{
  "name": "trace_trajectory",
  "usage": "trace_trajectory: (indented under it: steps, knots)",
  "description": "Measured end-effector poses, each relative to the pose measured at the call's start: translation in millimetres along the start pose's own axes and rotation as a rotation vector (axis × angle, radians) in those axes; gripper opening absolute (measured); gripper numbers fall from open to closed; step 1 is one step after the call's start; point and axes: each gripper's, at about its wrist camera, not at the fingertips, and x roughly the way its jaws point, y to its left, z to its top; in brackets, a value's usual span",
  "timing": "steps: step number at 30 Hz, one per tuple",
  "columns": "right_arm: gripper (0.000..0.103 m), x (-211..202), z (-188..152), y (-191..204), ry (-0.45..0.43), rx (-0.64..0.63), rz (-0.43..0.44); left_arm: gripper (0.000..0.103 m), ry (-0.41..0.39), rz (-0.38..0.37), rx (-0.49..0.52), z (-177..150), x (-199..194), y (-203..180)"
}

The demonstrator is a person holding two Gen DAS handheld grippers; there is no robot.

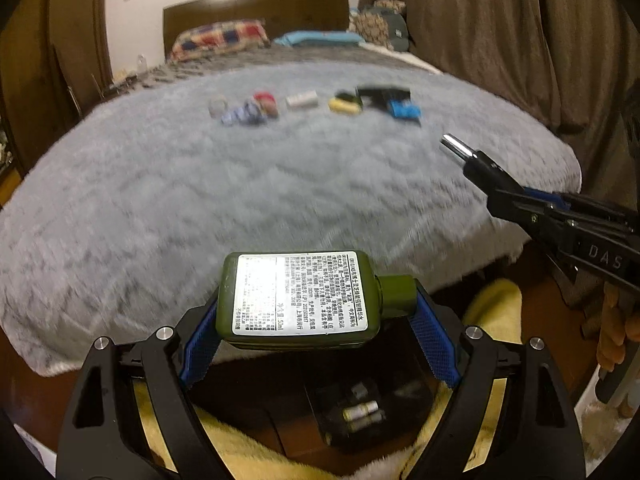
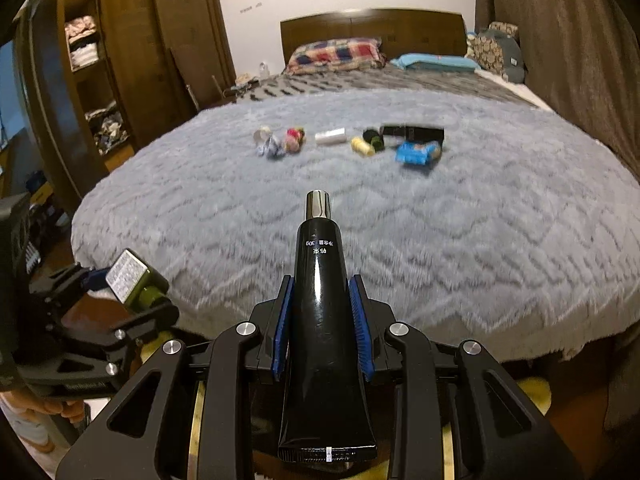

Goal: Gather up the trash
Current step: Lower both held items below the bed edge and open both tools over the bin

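My left gripper (image 1: 316, 320) is shut on a small green bottle (image 1: 304, 300) with a white label, held sideways past the bed's near edge; it also shows in the right wrist view (image 2: 136, 280). My right gripper (image 2: 322, 312) is shut on a black tube (image 2: 322, 312) with a silver cap, pointing forward; the tube shows in the left wrist view (image 1: 476, 164). Several pieces of trash lie in a row far on the grey blanket (image 2: 360, 220): a blue wrapper (image 2: 414, 154), a yellow roll (image 2: 362, 146), a white roll (image 2: 330, 136), a black box (image 2: 412, 132).
A black bin (image 1: 352, 412) with small items inside sits on the floor below my left gripper, beside a yellow fluffy cloth (image 1: 496, 312). Brown curtains (image 2: 580, 60) hang on the right. A wooden wardrobe (image 2: 120, 60) stands on the left. Pillows (image 2: 336, 54) lie by the headboard.
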Motion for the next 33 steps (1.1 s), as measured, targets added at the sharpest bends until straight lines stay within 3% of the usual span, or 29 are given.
trace_trajectory:
  steps: [18, 33]
  knots:
    - [0.029, 85.0, -95.5, 2.3, 0.354, 0.038, 0.025, 0.081, 0.281, -0.048, 0.008, -74.0, 82.2, -14.8]
    - [0.029, 124.1, -131.3, -8.7, 0.506, 0.12, 0.036, 0.081, 0.464, -0.107, -0.016, -116.4, 133.8, -16.3]
